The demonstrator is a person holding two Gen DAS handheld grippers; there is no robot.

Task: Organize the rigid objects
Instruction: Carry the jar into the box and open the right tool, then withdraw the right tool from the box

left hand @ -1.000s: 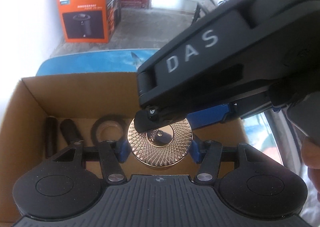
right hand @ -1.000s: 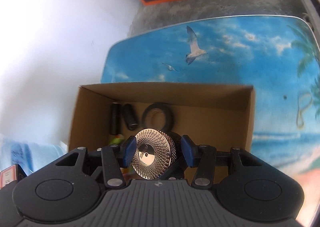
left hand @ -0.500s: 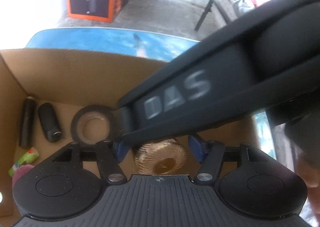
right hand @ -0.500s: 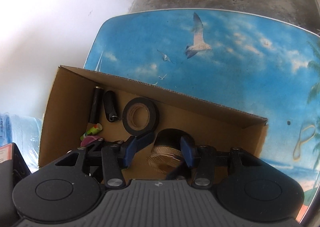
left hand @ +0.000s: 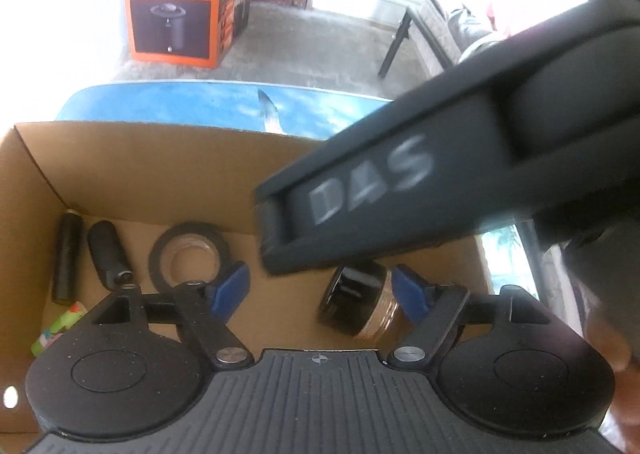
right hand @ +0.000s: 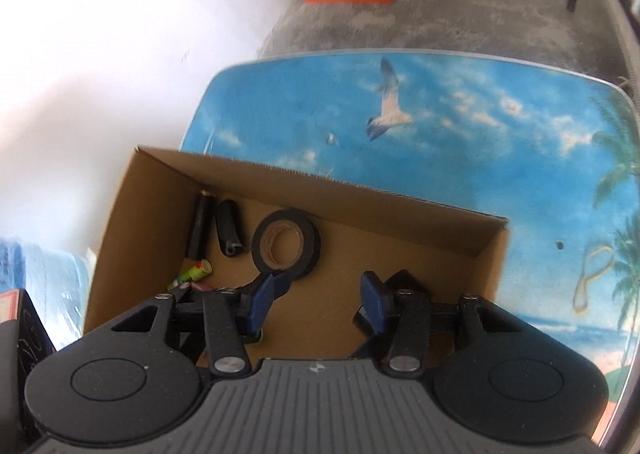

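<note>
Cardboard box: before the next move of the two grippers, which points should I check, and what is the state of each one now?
1. Jar delivered: the jar lies on the floor of the cardboard box. Ok.
2. Jar released: the left gripper has just been opening its jaws; the jar is between them, beside one pad, not clamped. Ok.
3. Pad clear of the jar: touching or a small gap. Cannot tell.
4. Right gripper empty: jaws open, nothing between them. Ok.
5. Way up for the left gripper: the right gripper's body crosses just above it. Not ok, probably.
6. Tape roll apart from the jar. Ok.
</note>
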